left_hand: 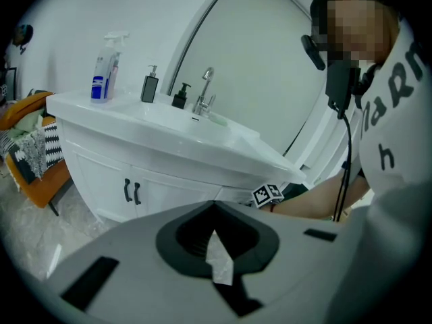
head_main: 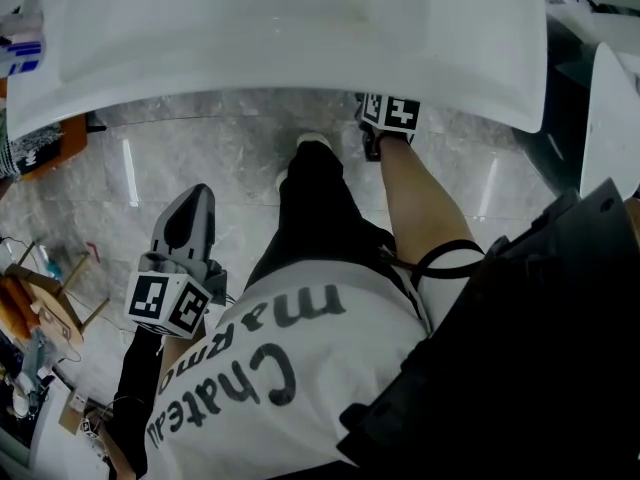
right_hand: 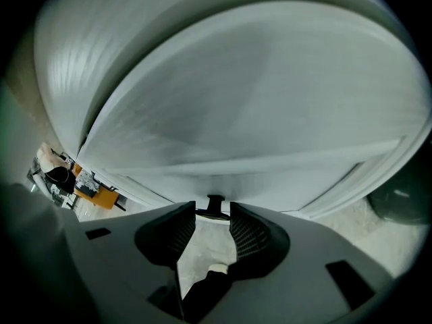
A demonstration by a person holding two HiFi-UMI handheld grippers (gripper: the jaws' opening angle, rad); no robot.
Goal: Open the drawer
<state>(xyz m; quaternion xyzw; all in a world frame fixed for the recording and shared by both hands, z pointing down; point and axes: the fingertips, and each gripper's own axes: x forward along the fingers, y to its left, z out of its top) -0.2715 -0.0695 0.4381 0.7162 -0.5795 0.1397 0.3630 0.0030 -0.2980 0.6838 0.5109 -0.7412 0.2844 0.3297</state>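
Note:
The white drawer front (right_hand: 256, 133) fills the right gripper view, under the vanity's rounded counter (head_main: 300, 28). Its small black handle (right_hand: 214, 202) juts out just past my right gripper's (right_hand: 212, 212) tips, in line with the gap between them. The jaws stand apart and the pads do not press on the handle. In the head view the right arm reaches under the counter and only that gripper's marker cube (head_main: 392, 113) shows. My left gripper (head_main: 190, 213) hangs back at the left over the floor, its jaws (left_hand: 214, 214) together and holding nothing.
The vanity's cupboard doors carry two black handles (left_hand: 131, 192). A spray bottle (left_hand: 104, 69), a dark soap dispenser (left_hand: 149, 85) and a faucet (left_hand: 204, 93) stand on the counter. An orange chair (left_hand: 34, 167) sits at the left. The person's foot (head_main: 312, 146) is near the vanity base.

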